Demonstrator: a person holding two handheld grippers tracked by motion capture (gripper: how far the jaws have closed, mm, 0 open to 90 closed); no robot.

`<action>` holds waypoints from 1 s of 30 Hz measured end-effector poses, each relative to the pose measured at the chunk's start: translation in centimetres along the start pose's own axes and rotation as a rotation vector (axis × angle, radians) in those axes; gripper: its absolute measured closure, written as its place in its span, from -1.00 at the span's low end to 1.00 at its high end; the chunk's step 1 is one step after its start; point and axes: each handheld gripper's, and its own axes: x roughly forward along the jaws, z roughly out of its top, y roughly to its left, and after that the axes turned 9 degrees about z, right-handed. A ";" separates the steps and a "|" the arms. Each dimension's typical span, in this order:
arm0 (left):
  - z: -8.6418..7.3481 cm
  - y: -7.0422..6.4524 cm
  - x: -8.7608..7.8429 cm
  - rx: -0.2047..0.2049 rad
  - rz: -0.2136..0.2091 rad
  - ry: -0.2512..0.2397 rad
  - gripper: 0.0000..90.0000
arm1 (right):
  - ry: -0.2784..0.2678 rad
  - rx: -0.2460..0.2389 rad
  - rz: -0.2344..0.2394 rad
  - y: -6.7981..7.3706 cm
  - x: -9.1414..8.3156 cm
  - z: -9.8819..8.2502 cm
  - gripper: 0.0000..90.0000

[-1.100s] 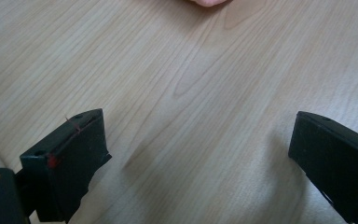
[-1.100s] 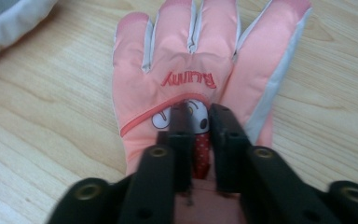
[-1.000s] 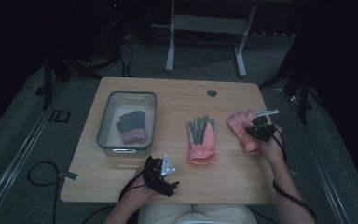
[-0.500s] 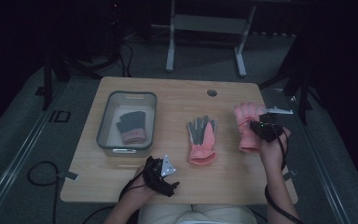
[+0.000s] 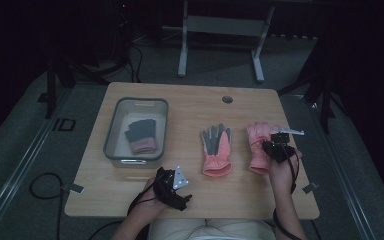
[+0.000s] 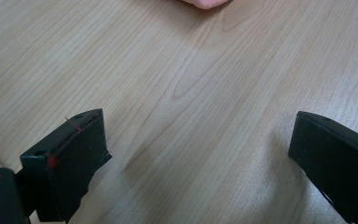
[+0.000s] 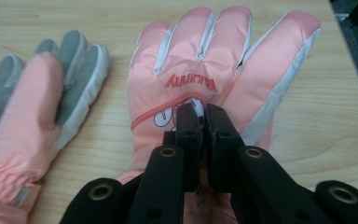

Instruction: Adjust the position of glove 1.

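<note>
- Bench (image 5: 130,200): one, wooden, carrying everything.
- Bin (image 5: 111,131): one, at the left, with one grey glove (image 5: 141,135) inside.
- Pink gloves: two. Right one (image 7: 223,65) lies flat at the right; the other (image 5: 217,150) mid-bench. Likely soft, light, floppy; pinch the back fabric or cuff.
- Right claw (image 7: 204,116): clamped on the right glove's back.
- Left claw (image 6: 196,154): wide apart, empty.

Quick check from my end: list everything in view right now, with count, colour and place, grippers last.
pink glove in the right gripper: 1, pink with white trim, back up, right part of the table
palm-up glove: 1, pink with grey palm, table middle
clear bin: 1, see-through grey, table left
glove in the bin: 1, grey with pink cuff
table: 1, light wood
left gripper: 1, black, jaws wide apart over bare wood, near edge
right gripper: 1, black, jaws pinched on the pink glove's back
</note>
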 end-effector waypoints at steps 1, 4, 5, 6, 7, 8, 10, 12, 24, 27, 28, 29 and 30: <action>0.0 0.0 0.0 0.001 -0.001 0.001 -0.91 | 0.007 0.004 0.002 -0.1 0.4 -0.1 0.89; 0.0 0.1 0.0 0.002 -0.001 0.004 -0.91 | 0.025 0.019 -0.002 -0.2 1.6 -0.4 0.89; 0.0 0.1 0.0 0.002 -0.001 0.002 -0.91 | 0.030 0.021 -0.004 -0.3 2.0 -0.5 0.89; 0.0 0.1 0.0 0.002 -0.001 0.002 -0.91 | 0.039 0.018 -0.006 -0.3 2.4 -0.6 0.89; 0.0 0.1 0.0 0.003 -0.001 0.003 -0.91 | 0.053 0.013 -0.011 -0.3 2.9 -0.7 0.89; 0.0 0.1 0.0 0.006 0.000 0.004 -0.91 | 0.061 0.010 -0.012 -0.3 3.3 -0.9 0.88; 0.0 0.0 0.0 0.007 0.000 0.004 -0.91 | 0.067 0.000 -0.016 -0.3 3.9 -1.3 0.86; 0.0 0.0 0.0 0.009 0.000 0.004 -0.91 | 0.065 0.006 -0.003 -0.5 4.0 -1.4 0.84; 0.0 0.0 0.0 0.009 0.014 0.001 -0.91 | 0.024 -0.056 0.053 -1.3 2.0 -0.4 0.64; 0.0 0.1 0.0 -0.001 0.011 0.000 -0.91 | -0.001 -0.105 0.112 -1.6 0.8 0.4 0.59; 0.0 0.1 0.0 -0.001 0.010 0.001 -0.91 | 0.000 -0.132 0.106 -1.6 0.6 0.6 0.56; 0.0 0.1 0.0 0.000 0.009 0.002 -0.91 | 0.003 -0.160 0.110 -1.7 0.5 0.8 0.52; 0.0 0.0 0.0 0.003 0.008 0.002 -0.91 | 0.007 -0.183 0.127 -1.8 0.4 0.8 0.49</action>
